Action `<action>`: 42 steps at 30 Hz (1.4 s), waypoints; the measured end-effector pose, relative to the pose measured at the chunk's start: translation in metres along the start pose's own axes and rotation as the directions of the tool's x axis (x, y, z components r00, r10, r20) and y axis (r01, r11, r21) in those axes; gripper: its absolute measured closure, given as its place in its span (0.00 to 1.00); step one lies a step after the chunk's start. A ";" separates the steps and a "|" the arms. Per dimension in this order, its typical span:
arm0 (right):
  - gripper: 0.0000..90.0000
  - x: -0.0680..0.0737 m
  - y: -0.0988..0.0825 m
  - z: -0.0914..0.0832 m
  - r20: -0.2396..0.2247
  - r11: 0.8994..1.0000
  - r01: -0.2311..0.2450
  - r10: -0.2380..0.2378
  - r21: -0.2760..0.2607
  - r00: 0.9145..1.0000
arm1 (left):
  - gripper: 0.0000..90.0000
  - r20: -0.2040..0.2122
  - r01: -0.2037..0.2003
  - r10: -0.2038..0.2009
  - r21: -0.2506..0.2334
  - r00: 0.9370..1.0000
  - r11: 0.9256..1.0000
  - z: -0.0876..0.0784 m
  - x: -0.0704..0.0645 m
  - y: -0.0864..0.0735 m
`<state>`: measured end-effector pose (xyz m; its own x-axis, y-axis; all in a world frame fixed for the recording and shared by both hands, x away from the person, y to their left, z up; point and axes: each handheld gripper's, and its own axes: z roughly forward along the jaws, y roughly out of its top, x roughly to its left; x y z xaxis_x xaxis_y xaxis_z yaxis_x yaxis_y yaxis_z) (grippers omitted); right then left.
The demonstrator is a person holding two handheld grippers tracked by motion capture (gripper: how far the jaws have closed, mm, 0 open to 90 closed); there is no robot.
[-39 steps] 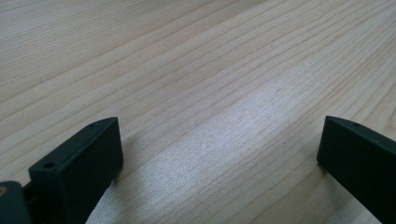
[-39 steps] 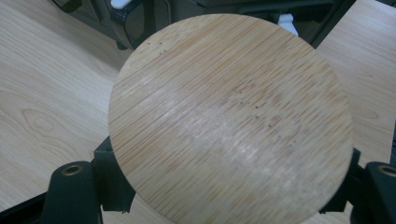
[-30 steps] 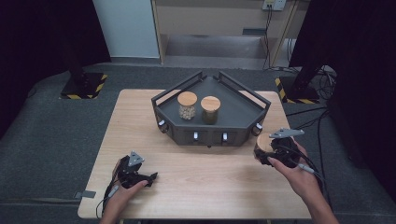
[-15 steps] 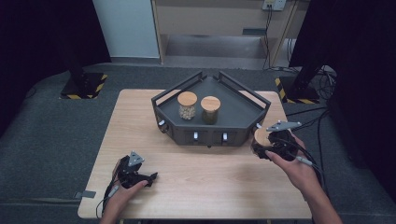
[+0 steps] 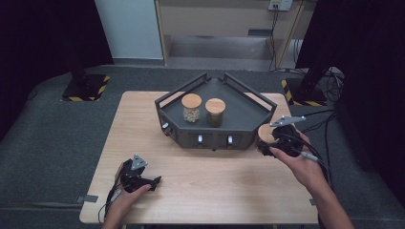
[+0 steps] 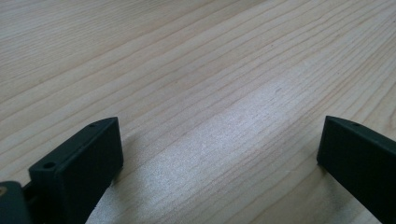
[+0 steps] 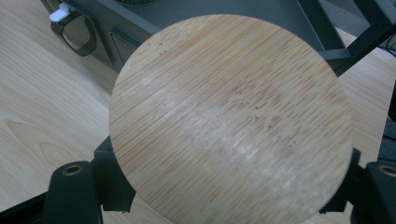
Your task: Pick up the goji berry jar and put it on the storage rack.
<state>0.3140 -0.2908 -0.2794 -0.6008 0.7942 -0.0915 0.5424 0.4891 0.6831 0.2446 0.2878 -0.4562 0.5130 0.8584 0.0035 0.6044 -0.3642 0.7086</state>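
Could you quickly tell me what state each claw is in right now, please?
Left claw: open, empty, low over the table.
Right claw: shut on a round wooden lid.

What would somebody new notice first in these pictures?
Probably the dark angular tray at the back of the wooden table, with two wood-lidded jars side by side in it. Next, the right hand-held gripper beside the tray's right corner, clamped on a third round wooden-topped jar.

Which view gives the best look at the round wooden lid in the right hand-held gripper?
The right gripper view: the wooden lid is close, grain visible, clamped between the jaws. The high view shows it small beside the tray.
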 end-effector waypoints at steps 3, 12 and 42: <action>0.29 0.000 0.004 -0.001 -0.001 1.000 0.004 -0.004 0.003 1.000 | 0.00 0.000 0.000 0.000 0.000 1.000 1.000 0.000 0.000 0.000; 0.29 -0.002 0.018 -0.001 -0.004 1.000 0.010 -0.010 0.004 1.000 | 0.00 0.000 0.000 0.000 0.000 1.000 1.000 0.000 0.000 0.000; 0.29 -0.006 0.070 0.011 0.003 0.999 0.033 -0.033 -0.009 0.999 | 0.00 0.000 0.000 0.000 0.000 1.000 1.000 0.000 0.000 0.000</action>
<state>0.3621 -0.2574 -0.2388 -0.6166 0.7786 -0.1163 0.5167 0.5117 0.6864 0.2446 0.2878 -0.4562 0.5131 0.8584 0.0036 0.6045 -0.3643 0.7085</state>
